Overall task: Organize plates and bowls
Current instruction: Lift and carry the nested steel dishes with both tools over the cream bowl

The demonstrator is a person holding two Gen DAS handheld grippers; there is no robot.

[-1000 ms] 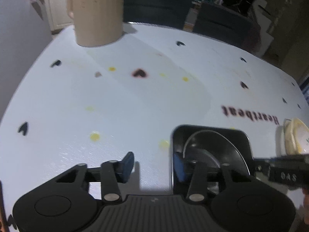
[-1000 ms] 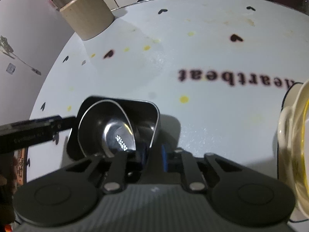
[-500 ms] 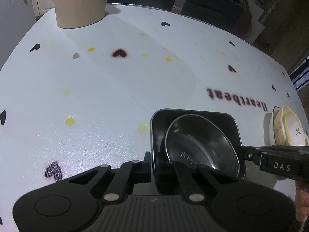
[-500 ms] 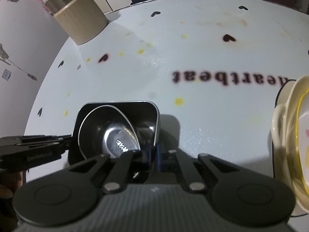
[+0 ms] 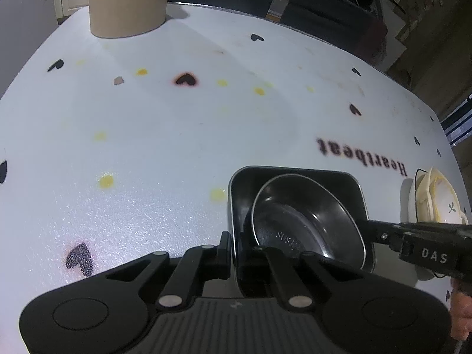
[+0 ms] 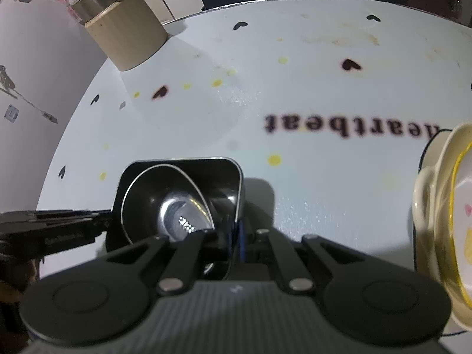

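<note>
"Heartbeat" printed in dark letters on the white tablecloth, upside down in both views, first letter cut off in the right wrist view. "DAS" in pale letters on the right gripper. Stamped marking inside the steel bowl, possibly "SUS", too blurred for certainty.

The near wall of the dark square tray drops out of sight behind the left gripper, so the tray's base is unseen there; the right gripper likewise covers its own clamped corner. The round metal bowl hides most of the tray's floor, and the stamped lettering in the bowl is too blurred to read. Right of the right gripper, the cream dishes are cut by the picture's edge. Far ahead and left, the beige canister loses its top at the left view's upper edge. A hand shows only as a sliver at that view's right edge.
</note>
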